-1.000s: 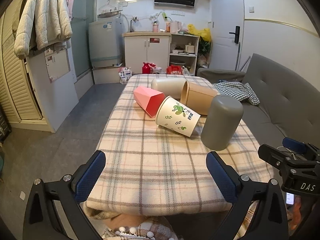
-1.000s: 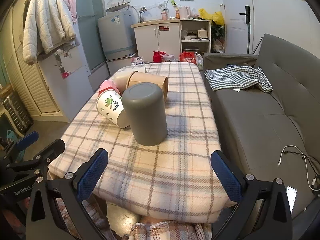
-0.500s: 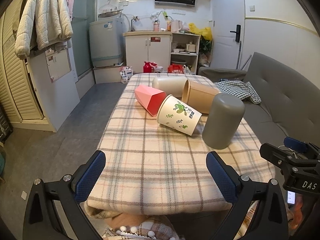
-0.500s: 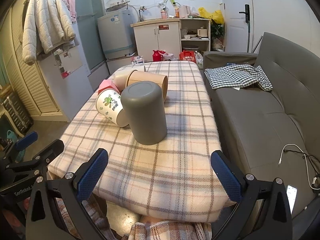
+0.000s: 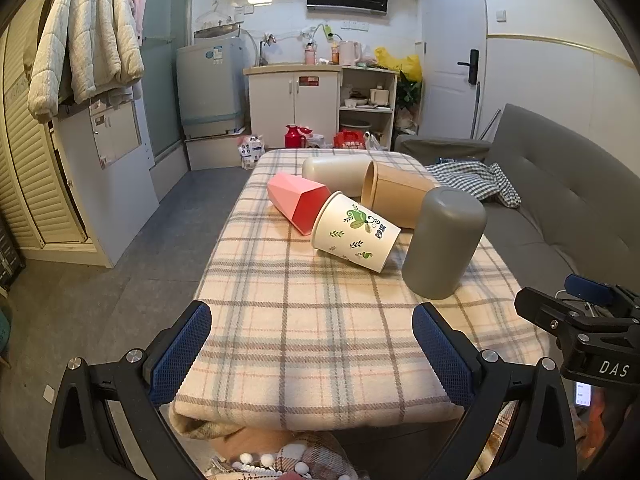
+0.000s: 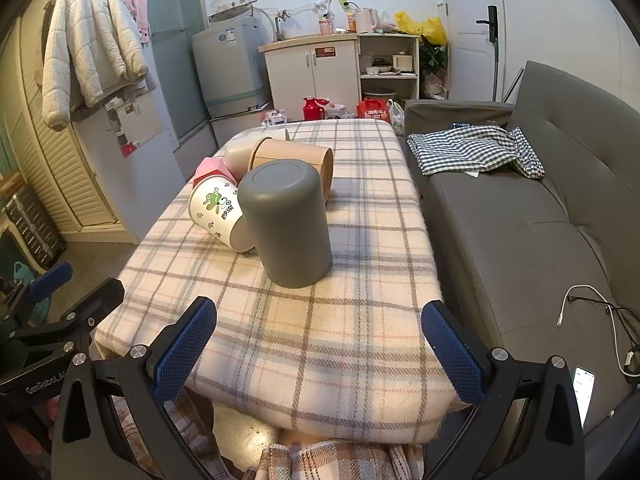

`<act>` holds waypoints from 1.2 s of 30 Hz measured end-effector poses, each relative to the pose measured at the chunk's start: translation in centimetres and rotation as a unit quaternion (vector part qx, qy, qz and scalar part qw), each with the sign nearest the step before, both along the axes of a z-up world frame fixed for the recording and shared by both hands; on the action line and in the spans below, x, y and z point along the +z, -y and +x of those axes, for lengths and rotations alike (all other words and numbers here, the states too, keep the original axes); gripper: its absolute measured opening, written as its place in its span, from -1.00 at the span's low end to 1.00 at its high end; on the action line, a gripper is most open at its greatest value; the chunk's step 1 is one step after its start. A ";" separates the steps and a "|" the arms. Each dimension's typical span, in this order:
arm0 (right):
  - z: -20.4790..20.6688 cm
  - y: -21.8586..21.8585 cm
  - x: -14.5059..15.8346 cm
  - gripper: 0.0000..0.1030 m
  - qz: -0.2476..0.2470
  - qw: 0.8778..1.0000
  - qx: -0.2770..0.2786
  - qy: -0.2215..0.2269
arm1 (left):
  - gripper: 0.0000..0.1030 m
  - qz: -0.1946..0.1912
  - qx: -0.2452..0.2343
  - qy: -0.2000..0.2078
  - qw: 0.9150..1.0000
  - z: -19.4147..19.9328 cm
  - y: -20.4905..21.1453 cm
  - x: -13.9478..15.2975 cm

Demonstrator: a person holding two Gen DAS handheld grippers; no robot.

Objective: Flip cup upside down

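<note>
A grey cup [image 5: 444, 242] [image 6: 286, 224] stands upside down on the plaid table [image 5: 320, 320] [image 6: 360, 320]. Beside it lie a white paper cup with green leaves [image 5: 354, 232] [image 6: 218, 210], a pink faceted cup [image 5: 298, 200] [image 6: 210, 168], a tan cup [image 5: 396, 196] [image 6: 296, 156] and a beige cup [image 5: 336, 170] [image 6: 236, 152], all on their sides. My left gripper [image 5: 312, 354] is open and empty over the table's near edge. My right gripper [image 6: 318, 350] is open and empty, just in front of the grey cup.
A grey sofa [image 6: 540, 220] runs along the table's right side with a checked cloth [image 6: 472, 150] on it. A phone and cable [image 6: 584, 388] lie at the sofa's near end. Cabinets and a washing machine [image 5: 210, 84] stand at the far wall.
Both grippers have stayed open and nearly still; the views shift only slightly. The cups have not moved.
</note>
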State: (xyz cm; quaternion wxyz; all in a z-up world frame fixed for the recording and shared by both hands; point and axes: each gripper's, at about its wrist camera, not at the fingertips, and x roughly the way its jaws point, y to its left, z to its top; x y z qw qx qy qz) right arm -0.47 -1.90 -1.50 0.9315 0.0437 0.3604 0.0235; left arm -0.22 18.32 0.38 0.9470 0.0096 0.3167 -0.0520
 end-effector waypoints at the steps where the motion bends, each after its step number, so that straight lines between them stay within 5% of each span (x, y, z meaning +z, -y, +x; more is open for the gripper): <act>1: 0.0 0.0 0.0 1.00 0.000 1.000 0.000 0.000 | 1.00 0.001 0.001 0.000 1.000 0.0 0.0 0.0; 36: 0.2 -0.2 -0.3 1.00 0.000 1.000 0.002 -0.004 | 1.00 0.002 -0.003 -0.003 1.000 -0.2 0.1 0.0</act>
